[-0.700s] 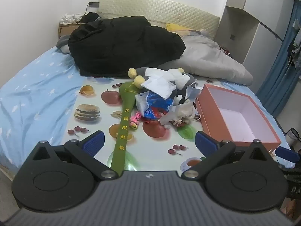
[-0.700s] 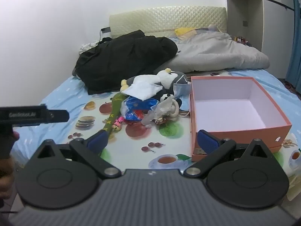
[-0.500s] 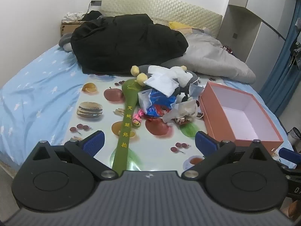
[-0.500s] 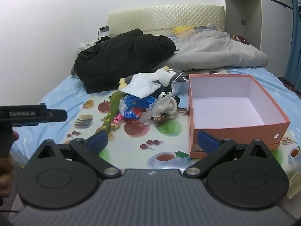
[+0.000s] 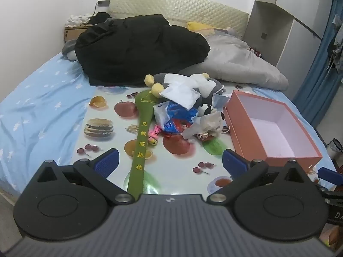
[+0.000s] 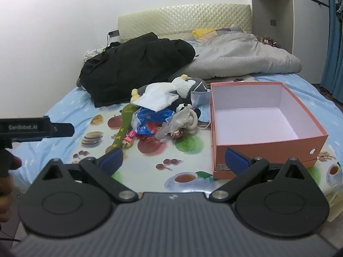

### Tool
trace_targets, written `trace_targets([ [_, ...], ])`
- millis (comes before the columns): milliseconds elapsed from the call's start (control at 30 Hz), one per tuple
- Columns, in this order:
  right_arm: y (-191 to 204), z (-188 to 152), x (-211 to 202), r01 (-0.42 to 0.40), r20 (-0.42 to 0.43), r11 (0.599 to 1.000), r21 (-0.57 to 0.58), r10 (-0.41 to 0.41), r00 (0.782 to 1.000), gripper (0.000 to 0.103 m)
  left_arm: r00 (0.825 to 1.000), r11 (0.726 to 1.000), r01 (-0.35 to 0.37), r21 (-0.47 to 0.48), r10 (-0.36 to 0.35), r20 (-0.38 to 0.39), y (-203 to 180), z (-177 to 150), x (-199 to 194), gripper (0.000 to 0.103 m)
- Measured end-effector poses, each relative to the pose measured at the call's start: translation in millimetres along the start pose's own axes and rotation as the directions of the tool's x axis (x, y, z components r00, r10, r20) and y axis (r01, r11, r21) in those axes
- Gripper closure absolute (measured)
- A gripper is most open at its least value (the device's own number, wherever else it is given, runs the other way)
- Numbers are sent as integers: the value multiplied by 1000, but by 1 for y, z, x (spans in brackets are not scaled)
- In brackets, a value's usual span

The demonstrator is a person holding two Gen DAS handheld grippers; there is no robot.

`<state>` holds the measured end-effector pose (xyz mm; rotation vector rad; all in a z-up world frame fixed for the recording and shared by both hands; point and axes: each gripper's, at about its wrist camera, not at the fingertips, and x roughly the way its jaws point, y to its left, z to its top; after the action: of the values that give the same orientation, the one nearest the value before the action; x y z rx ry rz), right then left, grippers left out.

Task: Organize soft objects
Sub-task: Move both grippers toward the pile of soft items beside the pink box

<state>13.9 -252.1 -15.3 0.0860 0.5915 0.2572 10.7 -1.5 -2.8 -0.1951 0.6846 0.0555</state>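
A heap of soft things lies on the fruit-print mat (image 5: 171, 171) (image 6: 150, 156) on the bed: a white cloth (image 5: 181, 93) (image 6: 157, 99), a grey plush toy (image 5: 211, 85) (image 6: 190, 84), a blue plastic bag (image 5: 175, 117) (image 6: 150, 117), a face mask (image 5: 218, 100) (image 6: 198, 98) and a long green fabric paddle (image 5: 142, 135) (image 6: 124, 121). An empty orange box (image 5: 272, 128) (image 6: 257, 120) stands right of the heap. My left gripper (image 5: 170, 163) and right gripper (image 6: 174, 156) hover open near the mat's front edge, holding nothing.
A black jacket (image 5: 139, 47) (image 6: 135, 64) and a grey duvet (image 5: 238, 64) (image 6: 240, 55) lie behind the heap, toward the headboard (image 5: 178, 8). The left gripper's body (image 6: 32, 127) and a hand (image 6: 6, 171) show at the right wrist view's left edge. A blue curtain (image 5: 319, 70) hangs at right.
Both grippers have drawn back a little from the heap, so heap and box look slightly farther. Both stay open.
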Motion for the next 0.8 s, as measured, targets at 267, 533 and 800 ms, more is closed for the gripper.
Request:
trace_targets([
  [267,1,-1,1,7,-9,1000,4,-7,1000,0,1000,999,10,31,-10,0,-5,-2,3,0],
  [533,-4,-4,2,20,-8,1000,19,-20,1000,0,1000,999,29,29,-29,-6,-6,-3,8,0],
  [800,-12,-7,7,26,-10,999,34,-25,1000,0,1000,998,22,67,-22,-11,-10,-11,15,0],
])
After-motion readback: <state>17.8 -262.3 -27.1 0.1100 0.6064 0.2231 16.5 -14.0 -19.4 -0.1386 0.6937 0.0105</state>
